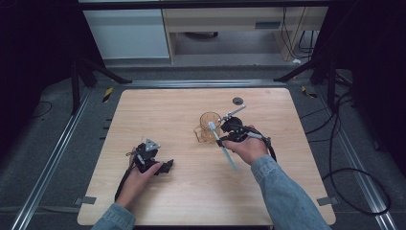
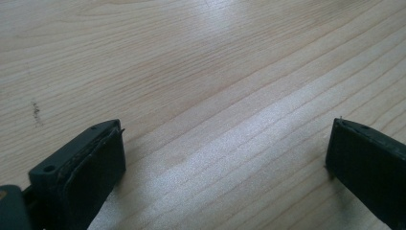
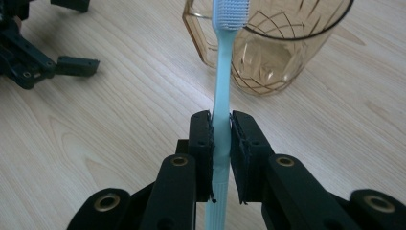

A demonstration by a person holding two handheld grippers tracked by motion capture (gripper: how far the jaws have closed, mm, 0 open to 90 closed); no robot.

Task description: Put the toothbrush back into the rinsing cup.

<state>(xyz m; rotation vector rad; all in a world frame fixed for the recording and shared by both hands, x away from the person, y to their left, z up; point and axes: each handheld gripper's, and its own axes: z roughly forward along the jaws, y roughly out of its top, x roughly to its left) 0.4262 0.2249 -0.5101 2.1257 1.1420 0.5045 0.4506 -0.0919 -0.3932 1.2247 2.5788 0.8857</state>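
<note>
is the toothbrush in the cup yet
Not yet: the toothbrush is clamped in the right hand-held gripper, its head just outside the amber cup.

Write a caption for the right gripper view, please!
Right gripper holds a blue toothbrush, bristles up beside an amber cup.

Toothbrush tail cut off below

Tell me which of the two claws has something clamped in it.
The right claw: its jaws are shut on the light blue toothbrush, brush end near the amber cup. The left claw stands open over bare table.
</note>
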